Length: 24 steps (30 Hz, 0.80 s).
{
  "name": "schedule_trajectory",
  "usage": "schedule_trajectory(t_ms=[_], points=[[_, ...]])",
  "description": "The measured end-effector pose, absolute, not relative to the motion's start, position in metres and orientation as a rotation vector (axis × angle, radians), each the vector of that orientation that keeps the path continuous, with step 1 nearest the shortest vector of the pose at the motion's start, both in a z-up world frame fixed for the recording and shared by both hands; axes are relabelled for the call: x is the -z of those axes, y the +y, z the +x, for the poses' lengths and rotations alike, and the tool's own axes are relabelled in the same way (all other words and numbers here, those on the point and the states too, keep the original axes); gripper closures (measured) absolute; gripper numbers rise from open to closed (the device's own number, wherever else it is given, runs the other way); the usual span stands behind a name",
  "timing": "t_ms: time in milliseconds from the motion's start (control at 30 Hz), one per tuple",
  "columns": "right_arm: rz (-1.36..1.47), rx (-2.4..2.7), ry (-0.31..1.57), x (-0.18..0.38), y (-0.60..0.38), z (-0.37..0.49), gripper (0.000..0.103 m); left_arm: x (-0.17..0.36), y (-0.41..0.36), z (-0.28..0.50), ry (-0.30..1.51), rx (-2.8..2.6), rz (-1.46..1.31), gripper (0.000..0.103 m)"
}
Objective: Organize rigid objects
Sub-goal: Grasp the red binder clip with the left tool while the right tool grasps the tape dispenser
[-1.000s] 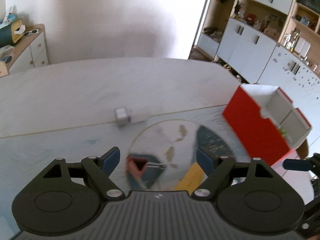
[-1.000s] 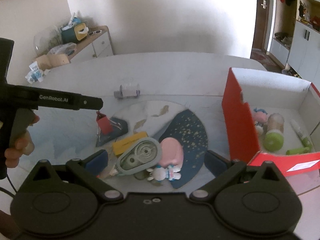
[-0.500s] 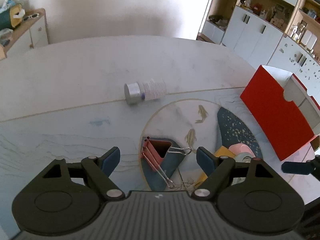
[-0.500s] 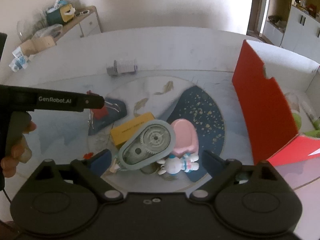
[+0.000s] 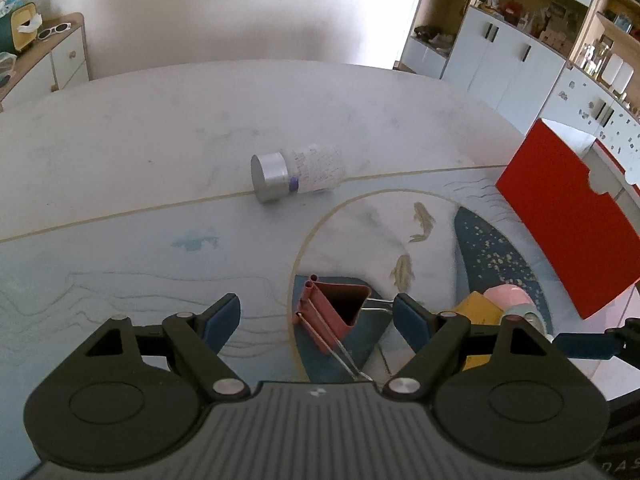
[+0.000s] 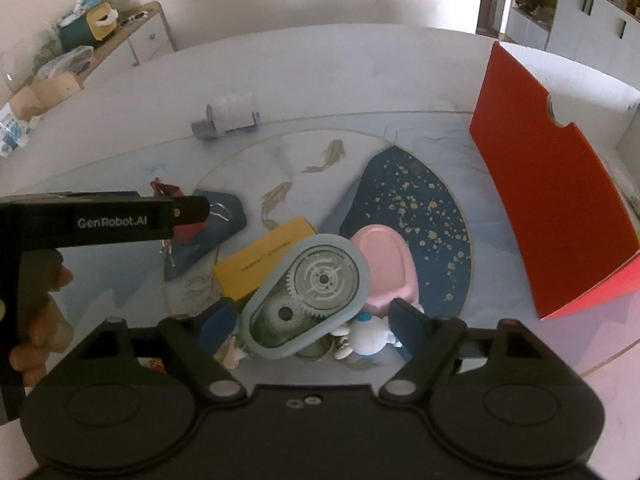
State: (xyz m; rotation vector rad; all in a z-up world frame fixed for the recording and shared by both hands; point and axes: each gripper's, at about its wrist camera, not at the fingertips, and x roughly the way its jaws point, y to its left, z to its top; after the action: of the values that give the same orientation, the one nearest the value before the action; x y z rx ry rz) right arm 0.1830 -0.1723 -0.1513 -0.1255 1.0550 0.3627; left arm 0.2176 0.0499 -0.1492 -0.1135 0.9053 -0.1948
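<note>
A pink binder clip [image 5: 334, 310] lies on the patterned mat, between the fingers of my open left gripper [image 5: 316, 316], which touch nothing. From the right wrist view, that left gripper [image 6: 192, 212] hovers over the binder clip [image 6: 168, 190]. My right gripper [image 6: 312, 320] is closing its jaws around a pale blue correction-tape dispenser [image 6: 308, 292]. The left pad is close to the dispenser and the right pad stands apart from it. The dispenser rests on a yellow box [image 6: 264, 260], a pink case [image 6: 386, 268] and a small bunny toy [image 6: 368, 336].
A small bottle [image 5: 296, 176] with a silver cap lies on its side at the mat's far edge. A red box [image 6: 548, 184] with white compartments stands on the right. A person's hand [image 6: 40, 332] holds the left gripper's handle. Cabinets line the room behind.
Both grippers have come down closer to the table. The binder clip now sits between the left fingers. The right jaws have narrowed around the tape dispenser.
</note>
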Motion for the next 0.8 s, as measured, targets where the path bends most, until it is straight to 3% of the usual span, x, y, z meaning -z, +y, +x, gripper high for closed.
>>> schedule_trajectory(t_ms=[200, 567, 667, 800], points=[[-0.133, -0.350, 1.061, 0.1535, -0.1664, 0.1847, 0.028, 0.1544, 0.0512, 0.2210, 0.902, 0.200, -0.094, 0.020], [-0.157, -0.340, 1.059, 0.1528, -0.1631, 0.1847, 0.033, 0.1551, 0.0503, 0.2215, 0.903, 0.240, -0.076, 0.063], [-0.166, -0.345, 1.054, 0.1528, -0.1637, 0.1842, 0.035, 0.1541, 0.0497, 0.2215, 0.901, 0.247, -0.077, 0.069], [-0.160, -0.353, 1.049, 0.1515, -0.1660, 0.1835, 0.042, 0.1521, 0.0478, 0.2198, 0.895, 0.253, -0.065, 0.070]])
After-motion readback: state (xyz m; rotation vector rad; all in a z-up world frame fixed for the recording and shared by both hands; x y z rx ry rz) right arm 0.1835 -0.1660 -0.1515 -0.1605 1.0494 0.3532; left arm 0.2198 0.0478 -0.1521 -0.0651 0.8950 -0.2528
